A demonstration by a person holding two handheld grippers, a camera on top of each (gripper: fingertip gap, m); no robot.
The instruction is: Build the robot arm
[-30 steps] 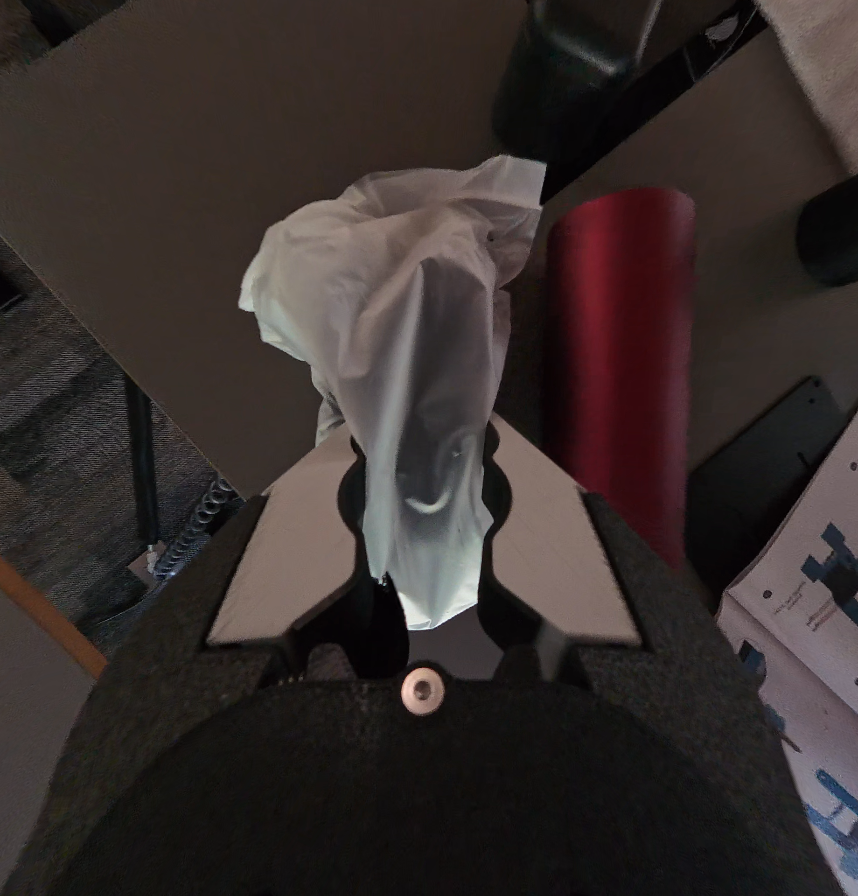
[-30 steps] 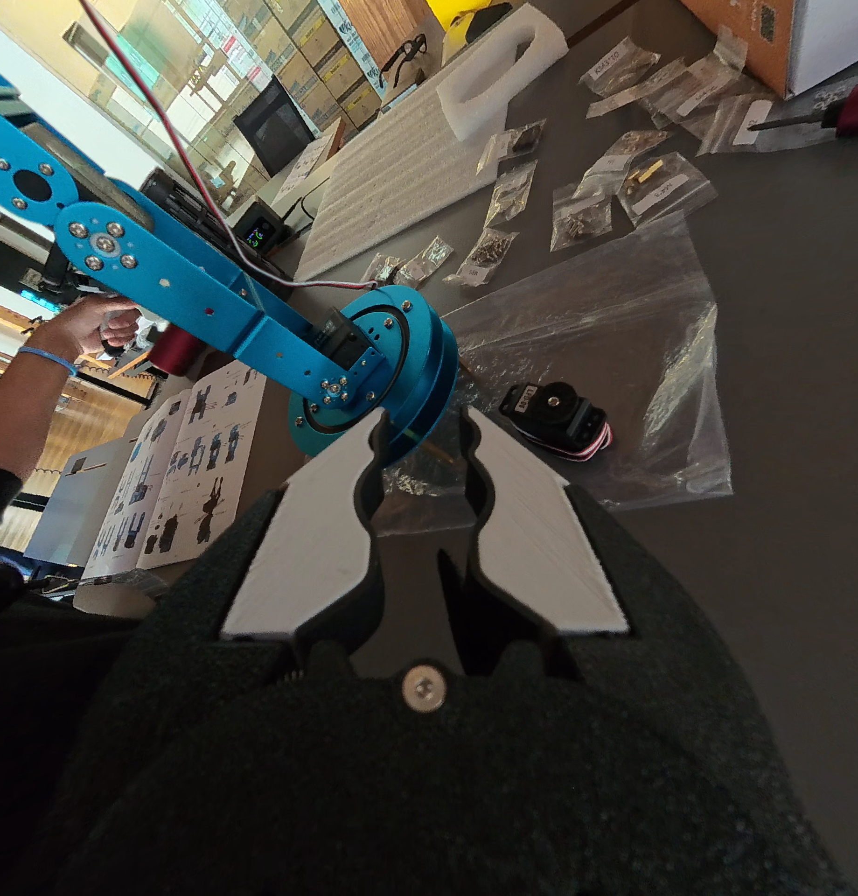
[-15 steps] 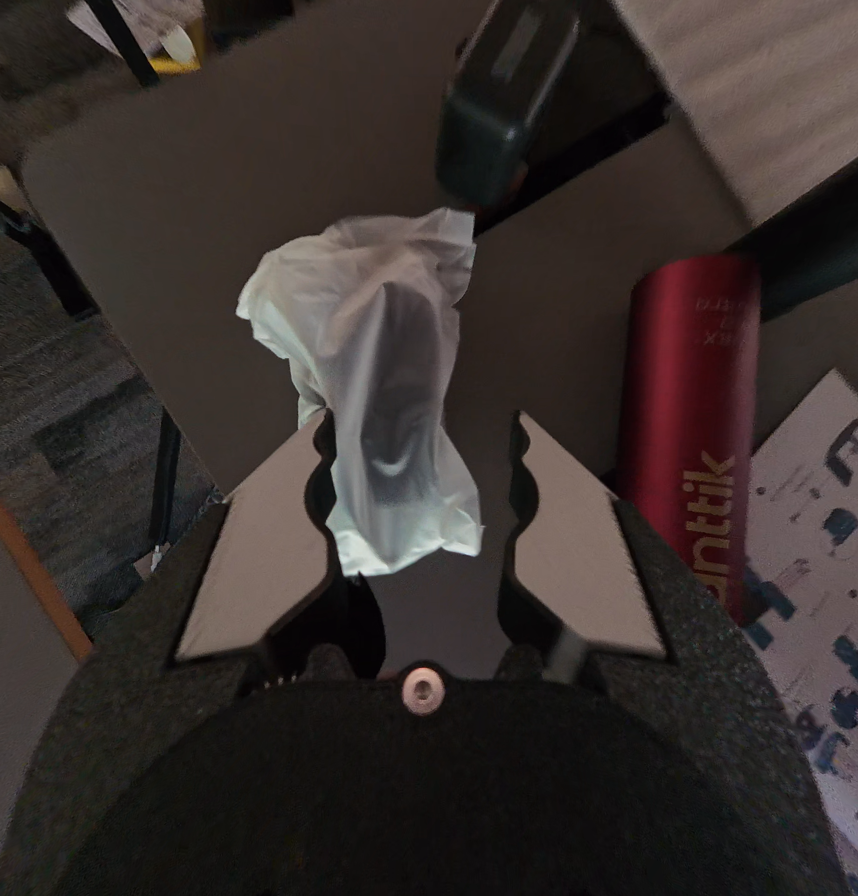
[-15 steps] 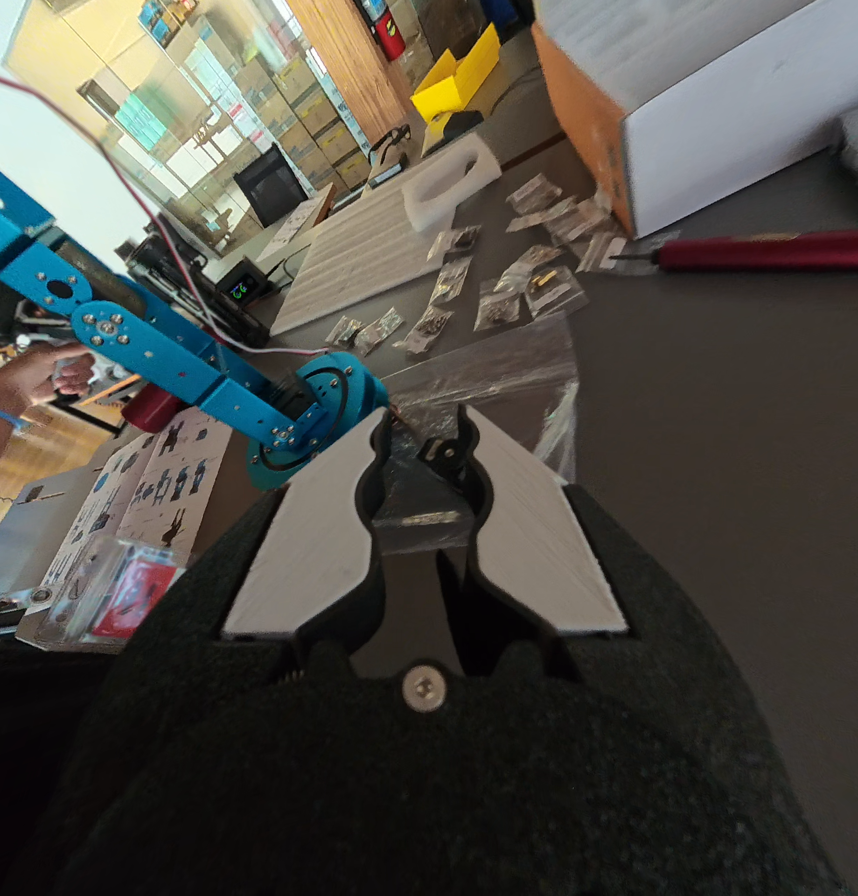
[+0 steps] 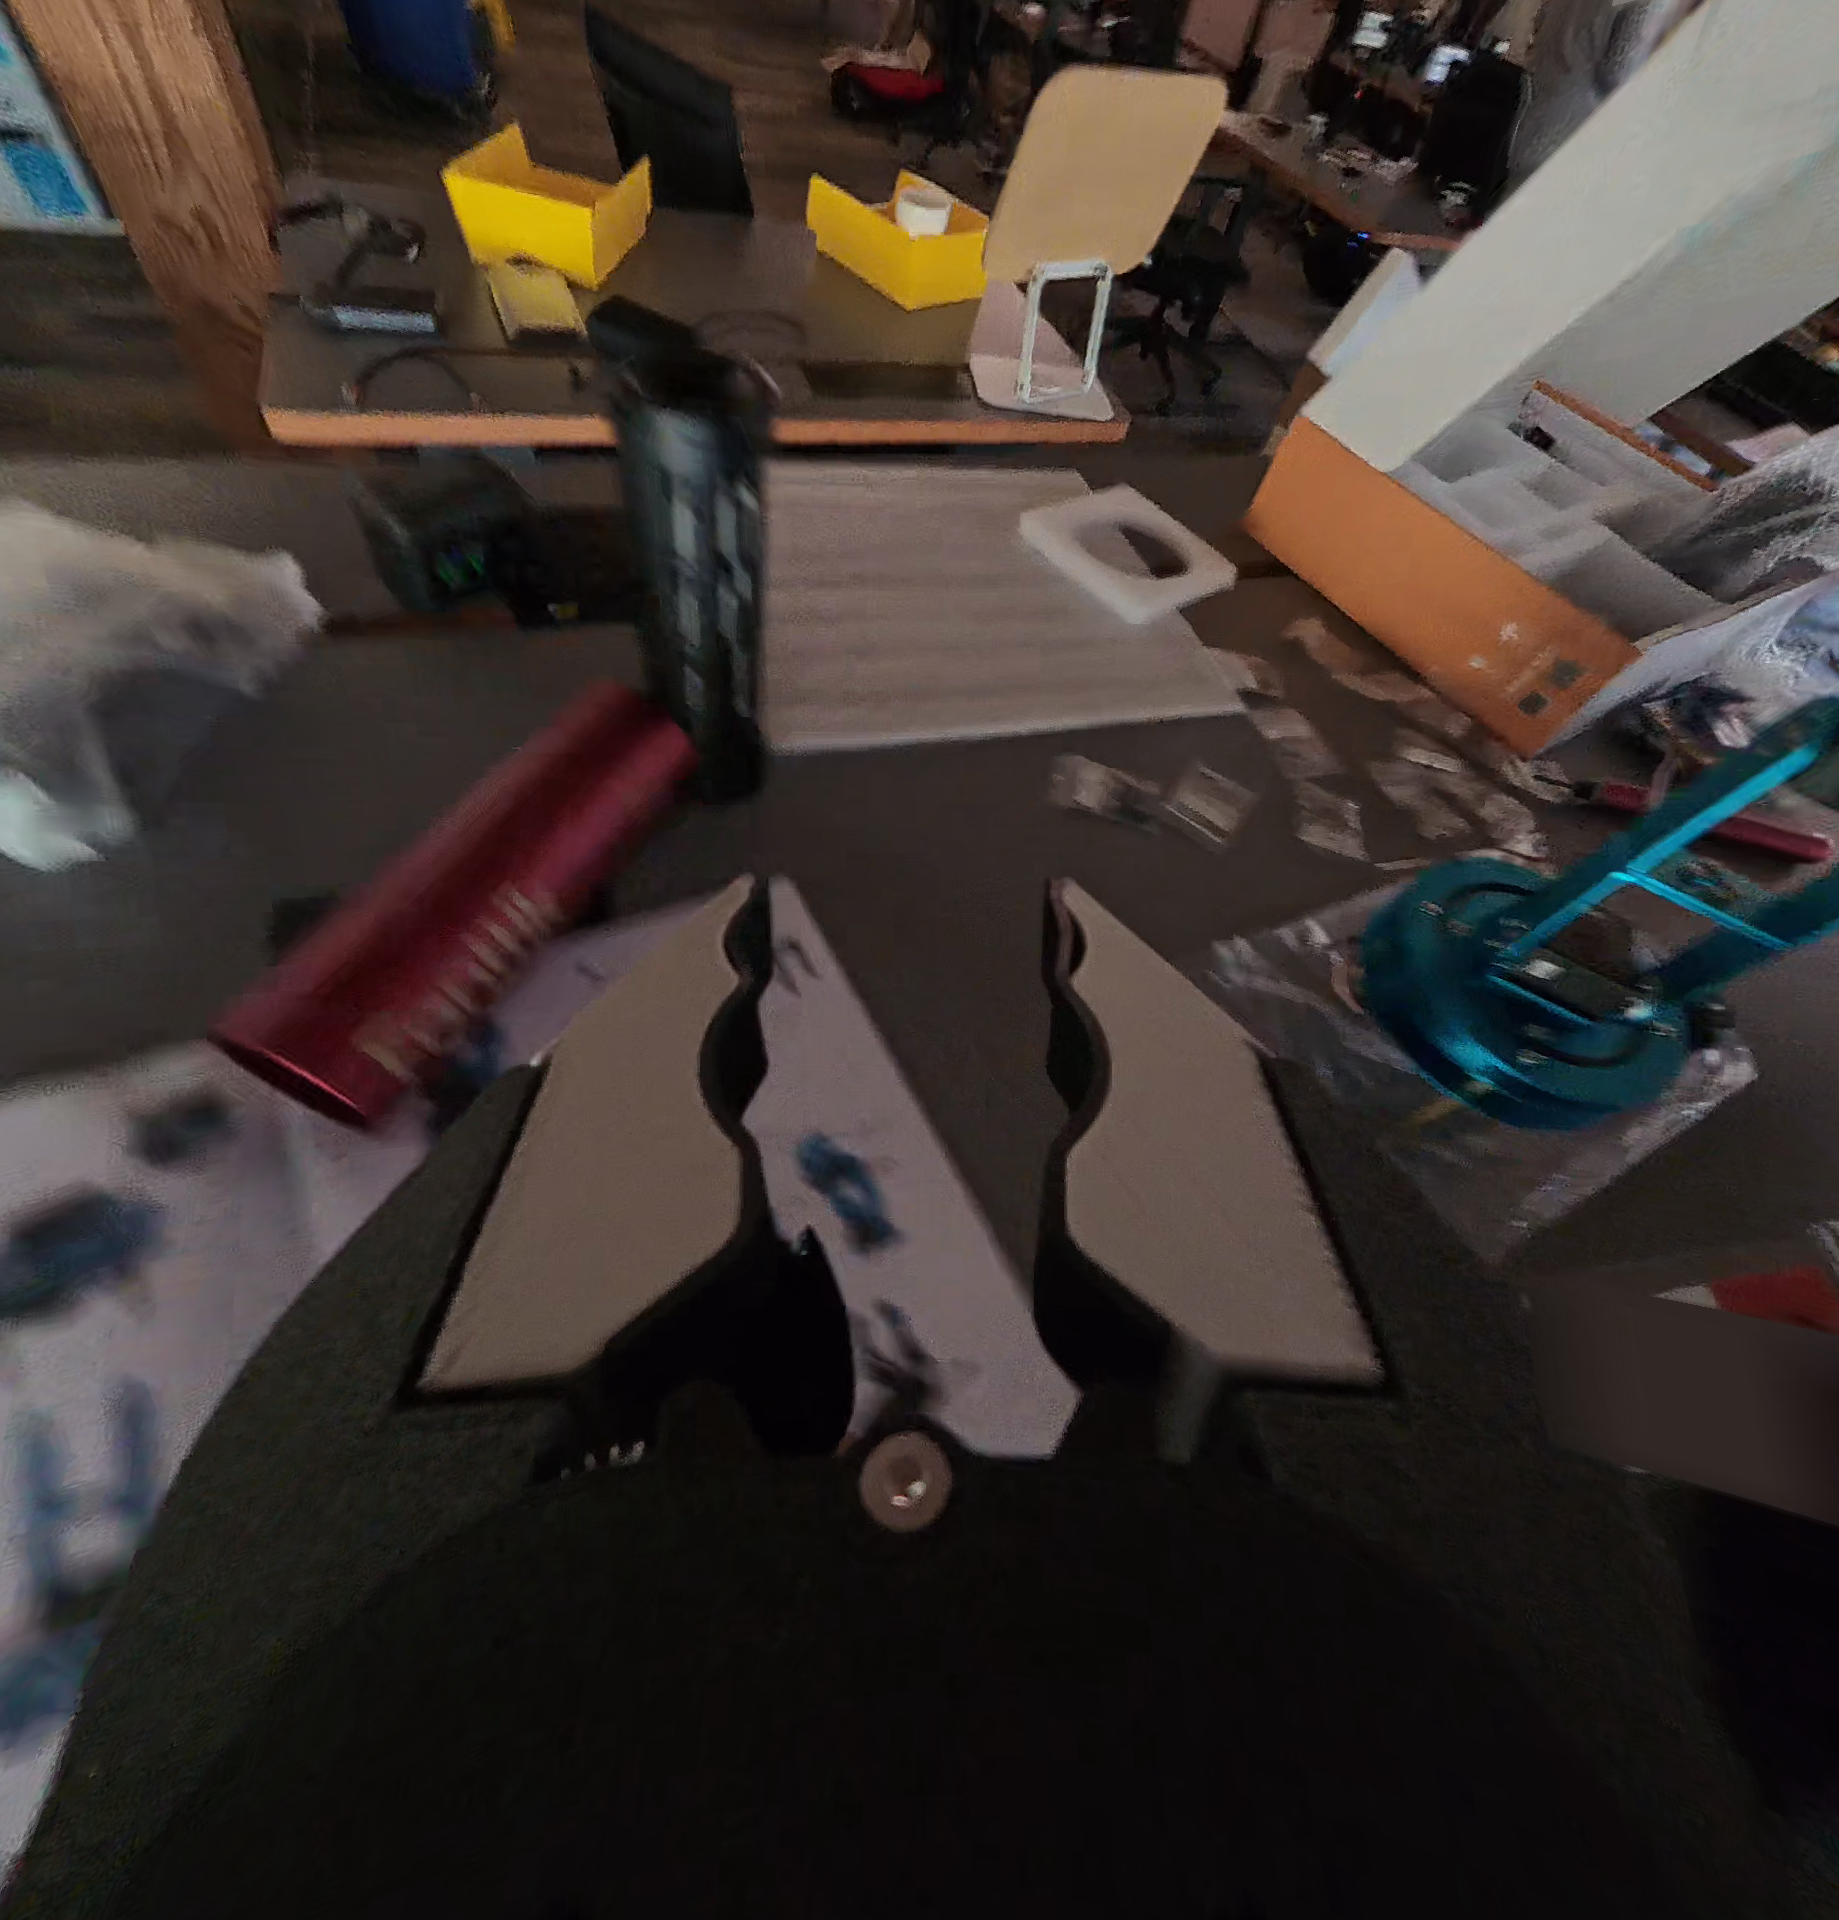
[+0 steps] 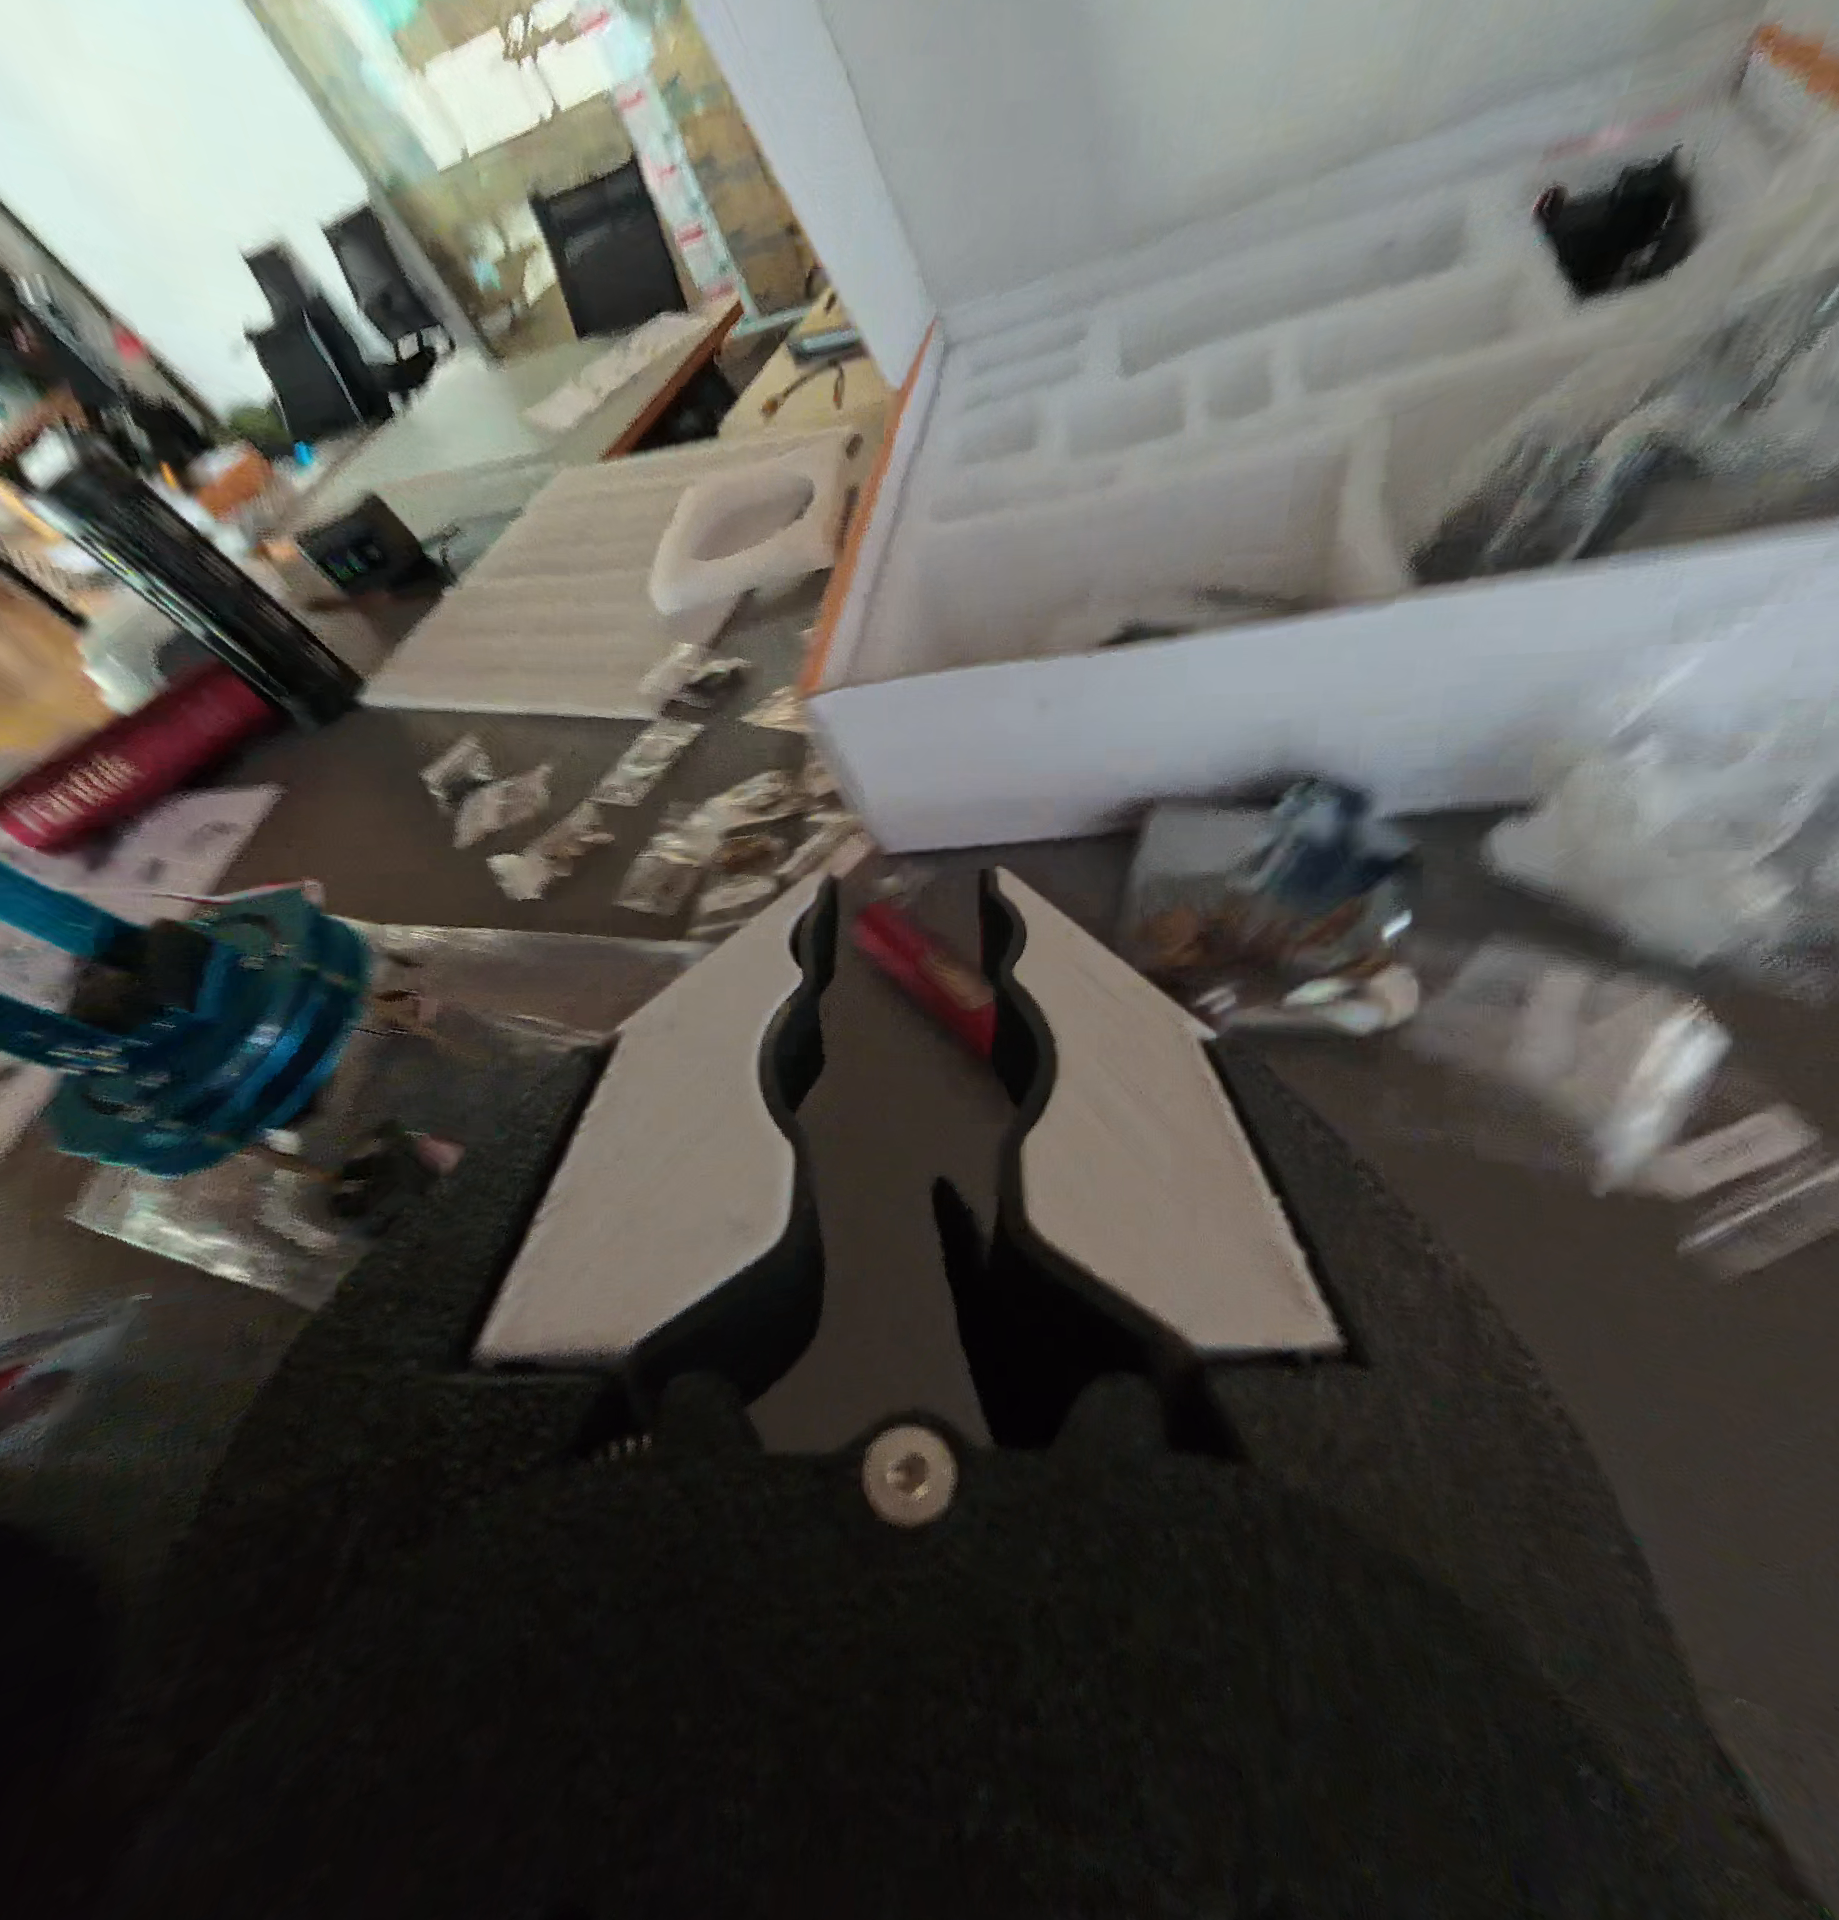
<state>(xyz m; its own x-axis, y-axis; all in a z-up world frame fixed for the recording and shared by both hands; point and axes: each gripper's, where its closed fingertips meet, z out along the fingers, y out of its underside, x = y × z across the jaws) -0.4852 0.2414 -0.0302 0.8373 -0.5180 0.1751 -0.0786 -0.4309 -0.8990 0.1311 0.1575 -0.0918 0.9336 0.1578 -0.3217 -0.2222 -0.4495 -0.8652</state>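
My left gripper [image 5: 902,894] is open and empty above a printed instruction sheet [image 5: 863,1153]. A crumpled white tissue [image 5: 94,644] lies blurred at the far left. A red cylinder [image 5: 447,925] lies just left of the fingers, with a black bottle [image 5: 691,592] behind it. My right gripper [image 6: 910,894] has its jaws a little apart with nothing between them. A red tool handle [image 6: 920,971] lies on the table just beyond its tips. The blue robot arm base [image 6: 208,1049] stands on a clear plastic bag [image 6: 219,1216] to its left, and shows in the left wrist view [image 5: 1517,1008].
An open white and orange box [image 6: 1154,727] with foam compartments stands behind the right gripper. Several small parts bags [image 6: 624,821] are scattered on the grey table [image 6: 1517,1455]. A white foam sheet [image 5: 946,623] and foam block [image 5: 1128,556] lie farther back. The gap from one gripper's tips to the other's is roughly 65 centimetres. My left tips are roughly 20 centimetres from the black bottle [image 5: 691,592]. The right tips stand about 30 centimetres off the blue robot arm base [image 6: 208,1049]. The crumpled white tissue [image 5: 94,644] sits 35 centimetres or so from the ends of my left fingers.
My left gripper opened, let go of the white tissue and swung right over the table. My right gripper no longer has the clear bag between its jaws and has swung right toward the box.
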